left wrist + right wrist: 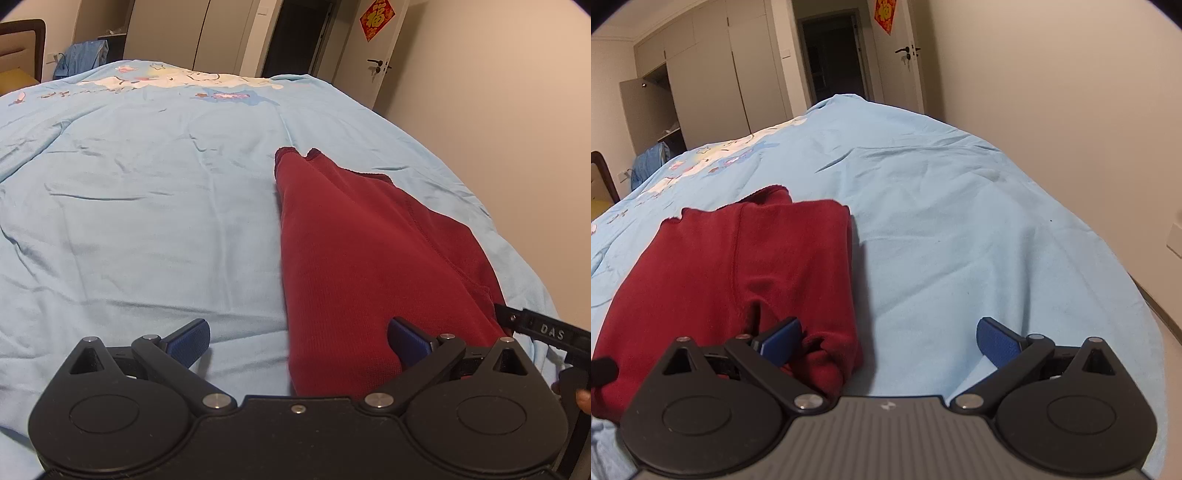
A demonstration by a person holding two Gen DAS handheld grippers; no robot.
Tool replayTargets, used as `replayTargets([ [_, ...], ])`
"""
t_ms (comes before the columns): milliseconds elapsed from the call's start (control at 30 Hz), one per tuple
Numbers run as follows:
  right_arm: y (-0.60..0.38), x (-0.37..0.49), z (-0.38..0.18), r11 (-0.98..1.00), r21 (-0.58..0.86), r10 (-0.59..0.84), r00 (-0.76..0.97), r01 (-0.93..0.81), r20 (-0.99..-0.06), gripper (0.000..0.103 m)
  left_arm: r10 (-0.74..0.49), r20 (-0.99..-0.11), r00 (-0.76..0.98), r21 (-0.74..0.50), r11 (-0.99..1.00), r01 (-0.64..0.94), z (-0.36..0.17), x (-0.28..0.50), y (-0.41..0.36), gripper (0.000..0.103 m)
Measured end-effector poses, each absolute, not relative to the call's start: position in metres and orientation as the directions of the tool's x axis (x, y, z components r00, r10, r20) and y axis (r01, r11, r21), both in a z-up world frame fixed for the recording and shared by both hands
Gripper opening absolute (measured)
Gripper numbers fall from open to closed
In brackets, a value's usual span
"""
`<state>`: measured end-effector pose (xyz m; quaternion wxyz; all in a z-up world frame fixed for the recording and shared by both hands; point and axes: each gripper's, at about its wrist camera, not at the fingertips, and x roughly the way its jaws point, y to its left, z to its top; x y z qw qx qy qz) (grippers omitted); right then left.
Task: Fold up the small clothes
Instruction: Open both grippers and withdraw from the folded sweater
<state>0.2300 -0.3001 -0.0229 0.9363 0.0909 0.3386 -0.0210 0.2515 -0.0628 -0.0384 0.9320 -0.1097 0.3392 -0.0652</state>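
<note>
A dark red garment (354,258) lies folded lengthwise on the light blue bedspread (147,206). My left gripper (298,341) is open at its near end, straddling the left folded edge, with its right blue pad (408,341) over the cloth. In the right wrist view the same red garment (738,266) lies at the lower left. My right gripper (888,341) is open at its near right corner, the left blue pad (779,339) over the fabric and the right pad (997,341) over bare sheet. Nothing is clamped in either.
The bed's right edge (1141,295) runs close to a beige wall with a door (373,62). Wardrobes (713,85) and a dark doorway stand beyond the bed. A chair (18,51) and blue clothing (81,57) are at the far left. The other gripper's black body (543,332) shows at right.
</note>
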Motion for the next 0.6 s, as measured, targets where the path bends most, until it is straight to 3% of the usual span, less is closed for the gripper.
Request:
replayTargets([
  [267,-0.301,0.211,-0.017,0.984,0.163,0.036,0.801,0.078,-0.597,0.103,-0.198,-0.619,0.760,-0.249,0.967,0.050,-0.039,0.251,-0.062,0.102],
  [433,-0.312,0.214,-0.006,0.966,0.257,0.097,0.865,0.038,-0.493,0.103,-0.196,-0.621,0.759,-0.250,0.967,0.045,-0.039,0.251,-0.063,0.102],
  [600,-0.319,0.263,-0.018,0.929,0.369,0.220,0.849,-0.033,-0.480,0.100,-0.195,-0.623,0.757,-0.245,0.968,0.048,-0.039,0.250,-0.063,0.102],
])
